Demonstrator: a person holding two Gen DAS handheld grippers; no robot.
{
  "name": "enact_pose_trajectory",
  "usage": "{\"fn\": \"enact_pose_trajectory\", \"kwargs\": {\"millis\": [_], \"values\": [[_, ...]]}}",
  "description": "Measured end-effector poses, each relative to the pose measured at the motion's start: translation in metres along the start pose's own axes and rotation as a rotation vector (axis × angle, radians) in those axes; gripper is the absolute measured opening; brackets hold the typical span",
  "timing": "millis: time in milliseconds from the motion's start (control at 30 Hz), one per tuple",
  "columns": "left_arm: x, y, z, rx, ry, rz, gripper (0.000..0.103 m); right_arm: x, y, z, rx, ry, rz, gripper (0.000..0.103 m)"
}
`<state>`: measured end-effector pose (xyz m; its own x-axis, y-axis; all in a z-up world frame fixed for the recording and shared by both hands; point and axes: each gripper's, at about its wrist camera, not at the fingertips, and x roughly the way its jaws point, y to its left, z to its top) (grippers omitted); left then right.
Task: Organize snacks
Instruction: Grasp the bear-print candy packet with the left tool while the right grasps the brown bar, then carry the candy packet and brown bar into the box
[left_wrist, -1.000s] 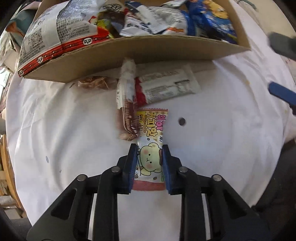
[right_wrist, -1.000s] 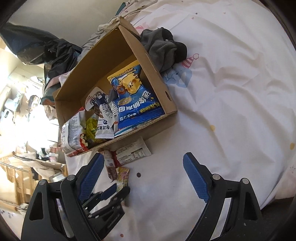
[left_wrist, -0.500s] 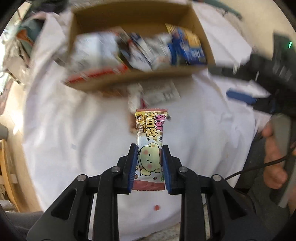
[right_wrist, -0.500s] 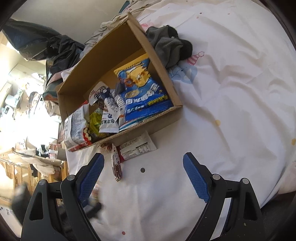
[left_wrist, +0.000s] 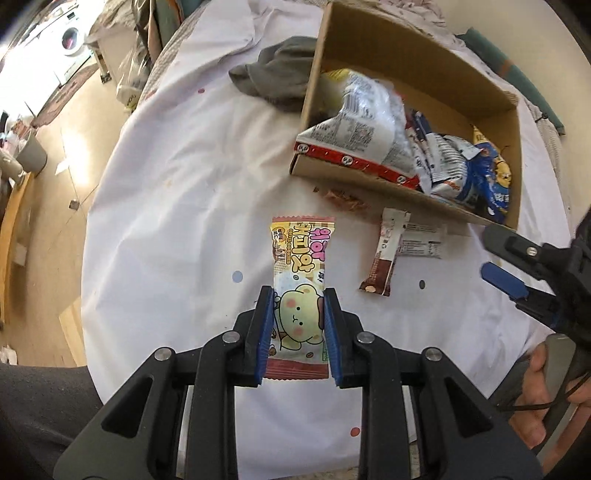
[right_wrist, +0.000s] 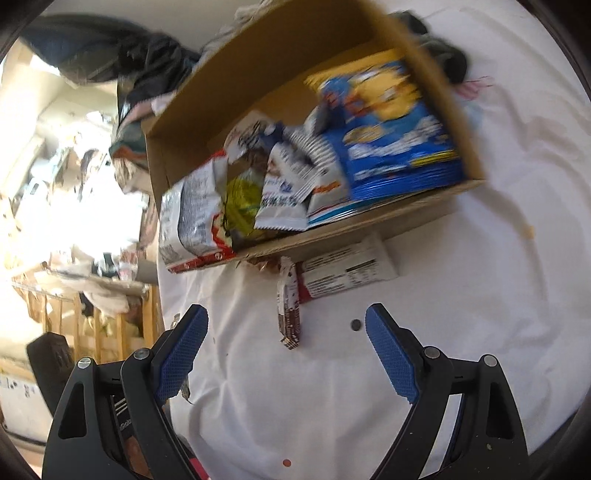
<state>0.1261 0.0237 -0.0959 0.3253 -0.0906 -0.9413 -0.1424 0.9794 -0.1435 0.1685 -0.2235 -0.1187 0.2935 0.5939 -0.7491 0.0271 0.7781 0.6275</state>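
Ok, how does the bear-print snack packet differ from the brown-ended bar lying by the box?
The bear-print snack packet is clamped in the left gripper, off the cloth; the brown-ended bar lies loose on the white cloth, ungripped. The packet is wide, pale yellow with pink lettering; the bar is narrow, white fading to brown. The bar overlaps a white wrapper; the packet touches no other snack. Both are sealed and outside the cardboard box.
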Motion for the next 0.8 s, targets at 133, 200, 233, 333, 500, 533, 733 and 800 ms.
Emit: {"fn": "enact_pose_trajectory", "kwargs": {"millis": [133,200,233,333,500,533,733,800], "values": [[0.0,0.003,0.004,-0.028,-0.01,0.0,0.022,0.032,0.011,0.003,-0.05,0.08,-0.014,0.075],[-0.001,0.004,0.008,-0.045,-0.013,-0.002,0.022,0.047,0.014,0.003,-0.063,0.114,-0.032,0.07],[-0.001,0.005,0.01,-0.055,-0.011,-0.004,0.022,0.055,0.016,0.002,-0.071,0.124,-0.047,0.064],[0.0,0.006,0.013,-0.069,-0.003,-0.004,0.022,0.075,0.021,0.001,-0.104,0.162,-0.079,0.055],[0.006,0.002,0.013,-0.055,0.017,-0.005,0.022,0.091,0.025,0.002,-0.132,0.167,-0.131,0.038],[0.006,0.001,0.013,-0.05,0.017,-0.004,0.022,0.093,0.026,0.002,-0.139,0.169,-0.139,0.032],[0.009,-0.001,0.013,-0.039,0.017,0.014,0.022,0.091,0.032,-0.005,-0.175,0.161,-0.12,0.019],[0.009,-0.001,0.014,-0.038,0.01,0.02,0.022,0.089,0.039,-0.012,-0.193,0.164,-0.112,0.019]]}}
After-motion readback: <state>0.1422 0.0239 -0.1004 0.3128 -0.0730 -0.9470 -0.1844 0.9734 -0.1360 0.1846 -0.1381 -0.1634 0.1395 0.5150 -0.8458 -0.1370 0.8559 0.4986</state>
